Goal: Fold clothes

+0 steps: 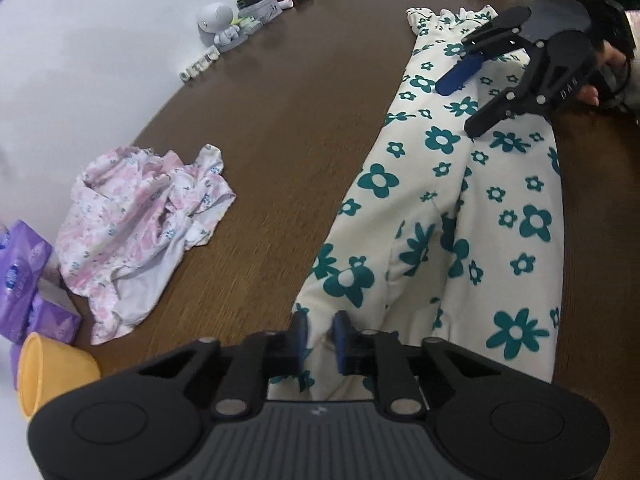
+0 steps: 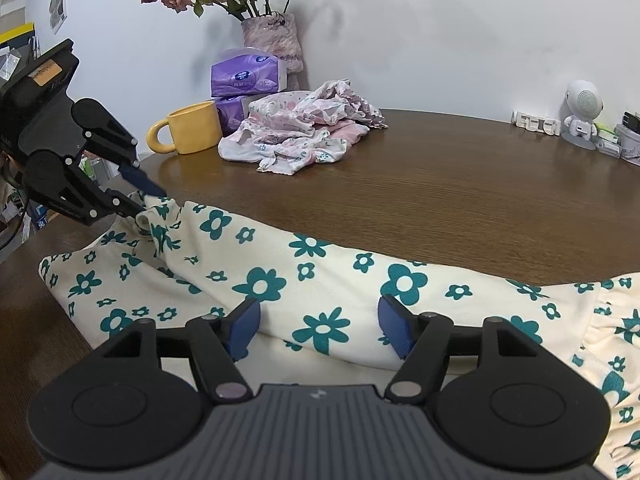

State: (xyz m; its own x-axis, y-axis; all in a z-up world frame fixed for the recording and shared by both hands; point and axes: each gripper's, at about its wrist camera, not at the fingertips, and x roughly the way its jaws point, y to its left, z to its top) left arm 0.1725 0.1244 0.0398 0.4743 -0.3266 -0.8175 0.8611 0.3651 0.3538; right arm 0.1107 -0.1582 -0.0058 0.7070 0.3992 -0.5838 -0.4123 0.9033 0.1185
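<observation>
A cream garment with teal flowers (image 1: 460, 208) lies stretched out lengthwise on the brown wooden table (image 1: 280, 120). In the left wrist view my left gripper (image 1: 320, 336) is shut on the garment's near end, with cloth pinched between its blue pads. The right wrist view shows that same gripper (image 2: 146, 202) holding a lifted corner of the garment (image 2: 320, 280). My right gripper (image 2: 320, 330) stands open just above the cloth, with nothing between its fingers. From the left wrist view the right gripper (image 1: 458, 108) hovers near the far ruffled end, held by a hand (image 1: 600, 76).
A crumpled pink floral garment (image 2: 304, 128) lies near the wall, next to a yellow mug (image 2: 192, 128), purple tissue packs (image 2: 248, 76) and a vase of dried roses (image 2: 276, 36). A white robot figure (image 2: 582, 112) and small items line the wall. Bare tabletop (image 2: 440, 168) spans the middle.
</observation>
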